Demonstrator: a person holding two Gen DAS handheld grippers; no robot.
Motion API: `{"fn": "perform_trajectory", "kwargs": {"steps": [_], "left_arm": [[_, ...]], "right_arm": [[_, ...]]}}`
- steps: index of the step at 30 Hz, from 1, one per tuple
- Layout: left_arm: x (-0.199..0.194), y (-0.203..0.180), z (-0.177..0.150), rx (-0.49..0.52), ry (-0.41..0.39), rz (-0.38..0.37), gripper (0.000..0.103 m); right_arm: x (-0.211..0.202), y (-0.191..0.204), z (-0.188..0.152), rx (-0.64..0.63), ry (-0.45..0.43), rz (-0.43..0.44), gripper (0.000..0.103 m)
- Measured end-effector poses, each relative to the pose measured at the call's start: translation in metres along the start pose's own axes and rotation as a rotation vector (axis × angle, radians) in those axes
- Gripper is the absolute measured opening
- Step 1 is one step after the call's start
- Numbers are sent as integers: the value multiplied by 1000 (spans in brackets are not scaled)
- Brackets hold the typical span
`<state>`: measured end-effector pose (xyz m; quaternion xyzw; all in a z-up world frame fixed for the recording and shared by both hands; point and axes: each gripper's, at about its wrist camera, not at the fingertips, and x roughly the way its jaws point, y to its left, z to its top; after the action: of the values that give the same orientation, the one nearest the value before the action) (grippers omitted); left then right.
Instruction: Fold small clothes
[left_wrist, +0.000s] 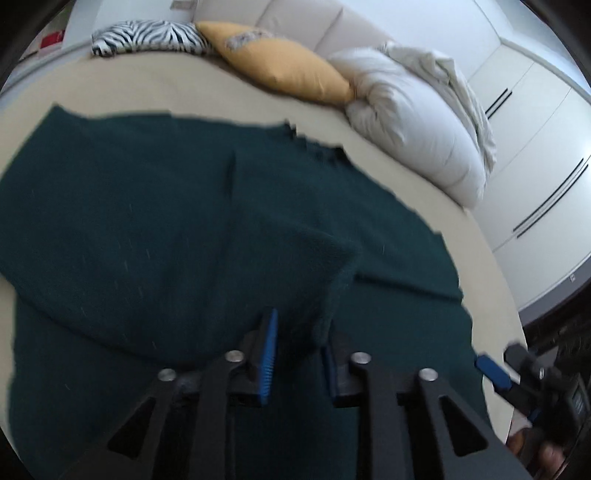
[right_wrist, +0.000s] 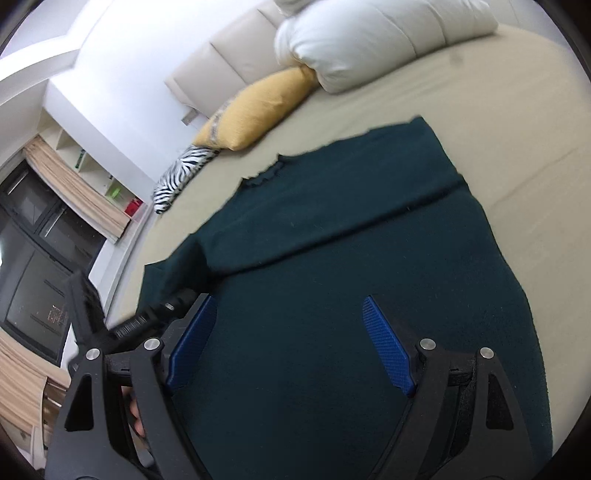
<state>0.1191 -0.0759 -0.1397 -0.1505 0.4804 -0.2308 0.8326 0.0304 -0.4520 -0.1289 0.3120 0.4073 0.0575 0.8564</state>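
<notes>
A dark green knitted sweater (left_wrist: 155, 206) lies spread on a beige bed; it also shows in the right wrist view (right_wrist: 351, 229). My left gripper (left_wrist: 299, 325) is closed on a raised fold of the sweater, probably a sleeve, which drapes up from the garment to the blue pads. My right gripper (right_wrist: 291, 317) is open and empty, hovering just above the sweater's body, its blue pads (right_wrist: 388, 347) wide apart. The right gripper's blue tip shows at the lower right of the left wrist view (left_wrist: 493, 371). The left gripper's black body shows at the left of the right wrist view (right_wrist: 155, 314).
A yellow cushion (left_wrist: 284, 62), a zebra-print cushion (left_wrist: 147, 37) and white pillows (left_wrist: 413, 122) lie along the padded headboard (right_wrist: 229, 55). White wardrobe doors (left_wrist: 535, 155) stand beside the bed. Beige bedsheet (right_wrist: 517, 129) shows around the sweater. A window with curtains (right_wrist: 48, 206) is at the left.
</notes>
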Motion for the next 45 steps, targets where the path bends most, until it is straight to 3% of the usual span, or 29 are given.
{"fn": "perform_trajectory", "kwargs": {"steps": [1,4,5,9,12,15,17,19,23,27,30,33,39,40,42,43,45], "left_arm": [[-5,1,-7,12,-2,-8,34],[-35,9,-16,18,-14,-47,70],[-46,12,-18,23,-31,-63,73],[-86,44,-9,-14,-88,-55,73],[-102,76,3,-90,-134,-24,73],[-110,106,12,-154,-155,10,72],[-115,122,16,-187,-173,24,72],[-118,135,23,-213,-187,41,72],[-115,144,45,-228,-211,55,72],[-108,144,70,-211,-226,92,72],[-89,144,90,-218,-207,114,72],[-62,141,106,-203,-165,152,72],[-13,133,125,-130,-84,274,72],[-8,130,128,-109,-84,298,71],[-1,125,131,-74,-71,328,48],[1,124,131,-70,-65,326,28],[-1,125,130,-66,-72,336,17]], "right_arm": [[6,-3,0,14,17,4,81],[31,-5,4,52,70,47,81],[39,0,5,48,80,68,81],[81,27,12,25,144,121,81],[119,47,12,-19,206,64,79],[142,69,11,-127,218,-26,52],[147,80,11,-182,236,-62,19],[143,92,13,-226,234,-64,6],[114,118,34,-336,171,-59,6],[83,119,75,-392,92,-71,6],[80,97,104,-392,74,-109,6],[102,63,122,-352,110,-164,6],[128,17,115,-281,161,-148,6],[130,15,113,-273,162,-148,6],[131,8,114,-251,157,-136,6],[132,5,116,-248,154,-136,6],[132,5,114,-261,136,-141,6]]}}
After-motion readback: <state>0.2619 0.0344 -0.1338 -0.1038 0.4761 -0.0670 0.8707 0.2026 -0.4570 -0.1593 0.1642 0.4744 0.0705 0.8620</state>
